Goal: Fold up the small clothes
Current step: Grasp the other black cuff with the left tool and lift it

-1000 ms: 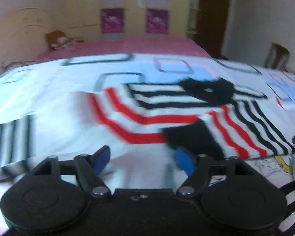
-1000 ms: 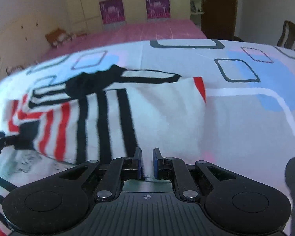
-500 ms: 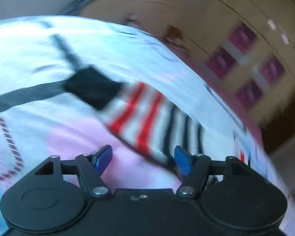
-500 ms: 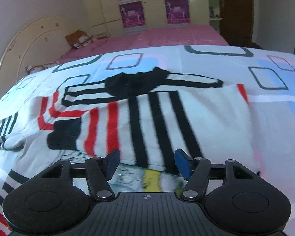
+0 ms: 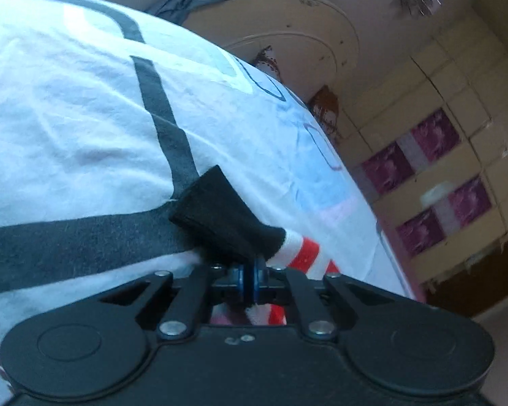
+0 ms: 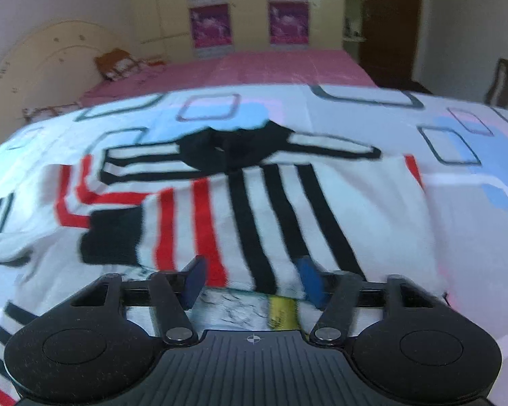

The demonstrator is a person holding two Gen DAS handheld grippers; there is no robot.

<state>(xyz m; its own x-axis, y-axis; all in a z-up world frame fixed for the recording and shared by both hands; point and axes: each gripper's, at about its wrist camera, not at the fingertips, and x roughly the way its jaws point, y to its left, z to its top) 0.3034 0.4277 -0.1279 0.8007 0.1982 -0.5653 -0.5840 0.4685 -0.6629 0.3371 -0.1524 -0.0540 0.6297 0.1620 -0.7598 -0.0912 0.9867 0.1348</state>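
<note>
Left gripper (image 5: 250,279) just went from wide open to clamped — blue pads nearly touching, pinching the striped sleeve (image 5: 299,253) right behind its black cuff (image 5: 223,213). Camera is rolled hard, so the grab looks mid-swing. Right gripper (image 6: 252,282) did the opposite: closed a second ago, now spread wide with nothing between the pads, hovering over the near hem of the striped top (image 6: 254,209). I read that as right side fold released, left sleeve next. Top lies on the patterned bedsheet (image 6: 474,176), one sleeve already folded across the body, black collar (image 6: 233,145) at the far edge. Blur hides how much fabric left actually has — possibly just the sleeve edge.
</note>
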